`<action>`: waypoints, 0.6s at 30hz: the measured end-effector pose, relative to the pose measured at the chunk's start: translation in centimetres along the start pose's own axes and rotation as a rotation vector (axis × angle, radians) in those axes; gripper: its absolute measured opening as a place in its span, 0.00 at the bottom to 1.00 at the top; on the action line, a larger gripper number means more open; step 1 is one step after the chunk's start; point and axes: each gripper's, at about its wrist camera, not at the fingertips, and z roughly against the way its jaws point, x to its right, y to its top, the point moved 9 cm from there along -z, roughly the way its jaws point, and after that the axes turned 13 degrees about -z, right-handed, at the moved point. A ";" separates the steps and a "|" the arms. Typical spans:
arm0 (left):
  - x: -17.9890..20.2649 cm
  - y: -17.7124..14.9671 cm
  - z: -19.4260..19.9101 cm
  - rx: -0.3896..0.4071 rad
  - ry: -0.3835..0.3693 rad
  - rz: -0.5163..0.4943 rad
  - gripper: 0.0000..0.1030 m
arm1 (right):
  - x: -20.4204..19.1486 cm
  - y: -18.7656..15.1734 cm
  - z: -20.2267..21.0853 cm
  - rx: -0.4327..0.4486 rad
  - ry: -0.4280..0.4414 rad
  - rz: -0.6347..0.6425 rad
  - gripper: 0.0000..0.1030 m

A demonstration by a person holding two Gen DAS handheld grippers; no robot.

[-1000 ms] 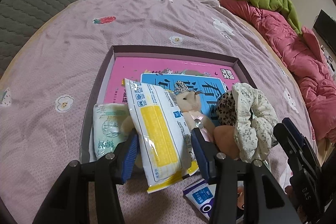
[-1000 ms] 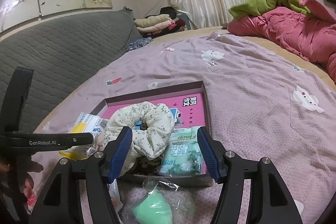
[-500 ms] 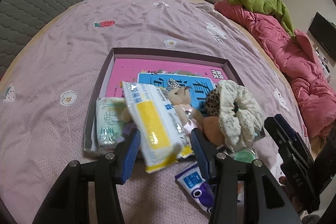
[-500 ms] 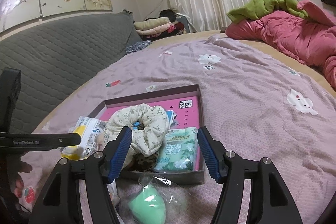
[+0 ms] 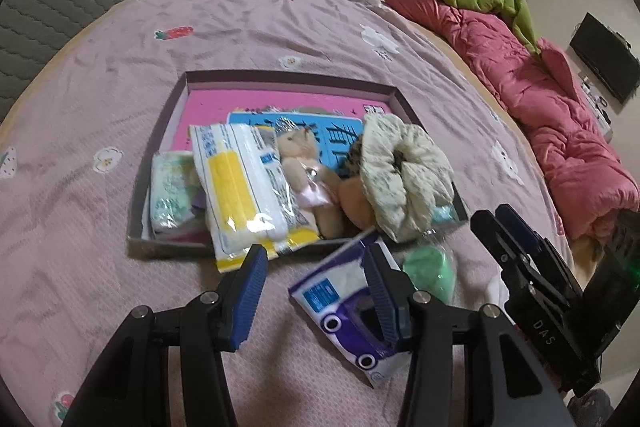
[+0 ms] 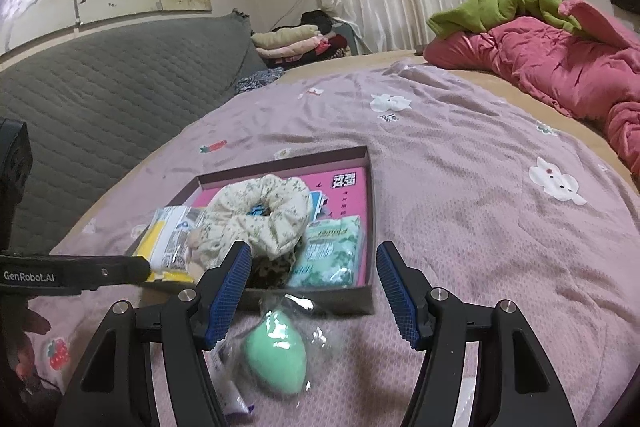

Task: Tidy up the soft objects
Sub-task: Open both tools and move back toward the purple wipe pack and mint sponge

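A shallow box [image 5: 160, 163] is seen on the bed [image 5: 280, 27], and everything else is placed relative to it. Inside, a yellow pack [image 5: 240, 187] is laid over the near rim, overhanging onto the bed. Left of it a green tissue pack [image 5: 172, 183] is tucked against the left wall; to its right a teddy [image 5: 308, 179] and a floral scrunchie [image 5: 404, 171] are piled toward the near right corner. The far half of the box is covered only by flat books [image 5: 224, 107]. Just outside the near rim, a purple pouch [image 5: 344, 291] and a bagged green sponge [image 6: 276, 355] are lying on the bed. The left tongs [image 5: 316, 291] are held apart, empty, in front of the near rim, over the pouch. The right tongs [image 6: 316, 291] are also spread, empty, above the sponge. Open bedspread is left beyond the far and right walls.
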 end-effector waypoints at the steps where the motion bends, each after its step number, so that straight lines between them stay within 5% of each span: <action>1: 0.2 -0.2 0.0 -0.004 -0.005 -0.003 0.49 | 0.0 -0.2 0.2 -0.005 0.001 -0.004 0.65; 18: 2.8 -3.4 -0.5 -0.085 -0.065 -0.012 0.49 | 0.1 -1.8 1.4 -0.049 -0.018 0.008 0.65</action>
